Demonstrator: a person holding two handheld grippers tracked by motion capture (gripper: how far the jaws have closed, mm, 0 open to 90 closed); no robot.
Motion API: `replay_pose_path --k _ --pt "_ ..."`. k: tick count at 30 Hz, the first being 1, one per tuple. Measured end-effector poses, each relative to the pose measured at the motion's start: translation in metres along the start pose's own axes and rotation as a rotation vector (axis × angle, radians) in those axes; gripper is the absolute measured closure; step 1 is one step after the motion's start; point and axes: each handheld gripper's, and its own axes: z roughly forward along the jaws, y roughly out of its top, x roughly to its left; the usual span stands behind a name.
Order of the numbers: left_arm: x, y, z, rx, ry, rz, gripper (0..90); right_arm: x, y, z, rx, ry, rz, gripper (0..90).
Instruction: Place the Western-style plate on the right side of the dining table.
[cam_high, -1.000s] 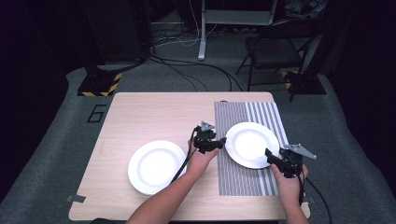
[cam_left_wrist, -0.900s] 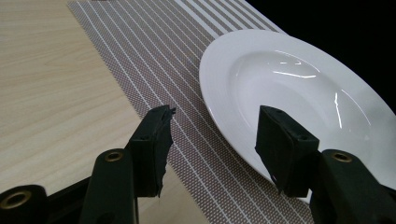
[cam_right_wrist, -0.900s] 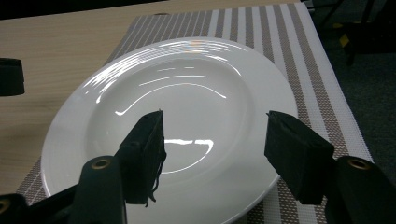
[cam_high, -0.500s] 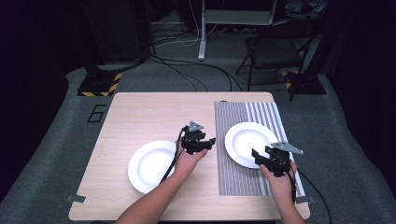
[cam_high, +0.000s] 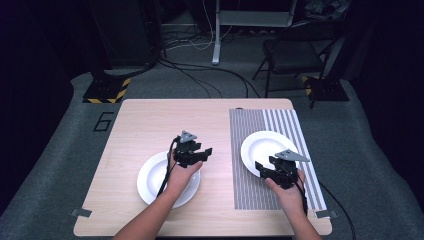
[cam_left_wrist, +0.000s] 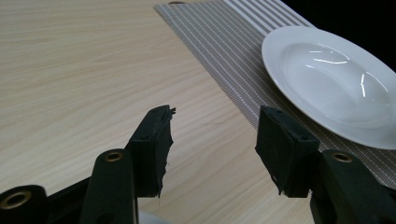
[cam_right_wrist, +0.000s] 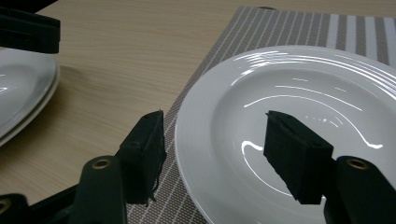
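A single large digit "6" (cam_high: 104, 121) is marked in dark paint on the grey floor (cam_high: 60, 150), just beside the far left corner of the worktop (cam_high: 165, 125). No other text, brand or label can be read.

The surface (cam_high: 150, 125) looks like pale wood with a fine grain and a smooth matt finish, and the striped mat (cam_left_wrist: 224, 42) on it looks woven, ribbed and dull. Both plates, right (cam_right_wrist: 299, 116) and left (cam_high: 150, 180), are glossy white, like glazed ceramic, with bright glints. The fingers (cam_left_wrist: 154, 144) carry matt black pads with rough, frayed edges, set in smooth black plastic with brass-coloured rivets.
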Motion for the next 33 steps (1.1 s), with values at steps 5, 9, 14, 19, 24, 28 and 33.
replay_pose_path --k 5,9,14,19,24,28,33 --pt "0.013 -0.006 -0.015 -0.001 0.024 -0.018 45.0 0.009 0.001 0.005 0.011 0.046 -0.039 37.5" --pt "0.023 -0.012 -0.028 -0.004 0.039 -0.024 45.0 0.016 0.003 0.009 0.02 0.071 -0.061 37.3" --pt "0.035 -0.02 -0.044 -0.004 0.066 -0.038 44.4 0.023 0.006 0.013 0.025 0.106 -0.075 37.0" --pt "0.046 -0.027 -0.06 -0.005 0.084 -0.05 44.0 0.032 0.01 0.018 0.043 0.145 -0.087 36.7" --pt "0.055 -0.035 -0.074 0.0 0.103 -0.063 43.4 0.042 0.011 0.018 0.054 0.152 -0.114 36.6" --pt "0.063 -0.04 -0.084 -0.013 0.113 -0.078 42.9 0.047 0.007 0.019 0.082 0.167 -0.128 36.5" --pt "0.074 -0.05 -0.094 -0.039 0.12 -0.092 42.4 0.051 0.001 0.024 0.071 0.204 -0.134 36.5"
